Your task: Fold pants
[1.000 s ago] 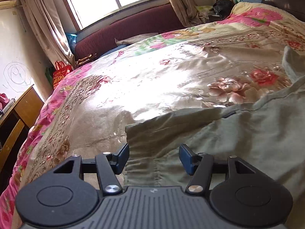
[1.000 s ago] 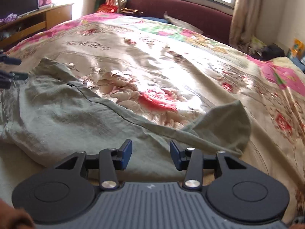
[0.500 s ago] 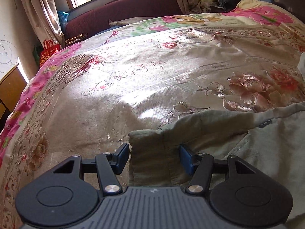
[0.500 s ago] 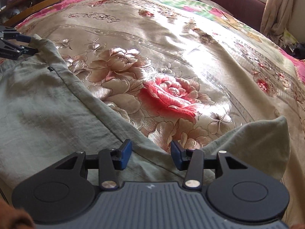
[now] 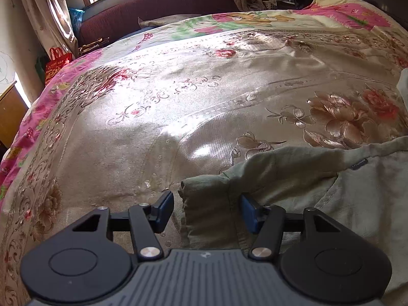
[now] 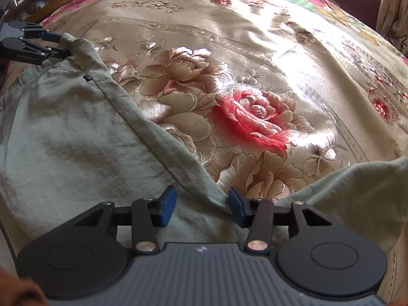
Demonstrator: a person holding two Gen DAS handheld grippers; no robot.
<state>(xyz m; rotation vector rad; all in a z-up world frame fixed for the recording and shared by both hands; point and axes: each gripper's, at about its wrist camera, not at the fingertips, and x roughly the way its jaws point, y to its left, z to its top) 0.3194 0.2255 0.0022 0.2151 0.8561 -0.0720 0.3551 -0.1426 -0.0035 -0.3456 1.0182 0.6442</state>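
Pants [image 5: 293,178], grey-green, lie spread and unfolded on the floral bedspread [image 5: 178,102]. Left gripper [image 5: 207,210] stands open, the waistband corner between its jaws, unpinched. Right gripper [image 6: 202,205] stands open astride the leg edge. Judgement: no fold made; grasping and folding remain.

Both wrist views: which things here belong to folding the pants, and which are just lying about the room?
Part of the job:
- green pants
- left gripper, open over the waistband corner
- right gripper, open over a fabric edge
- floral bedspread as work surface

Just lying about:
- red bag
- maroon sofa
- curtains
- wooden cabinet
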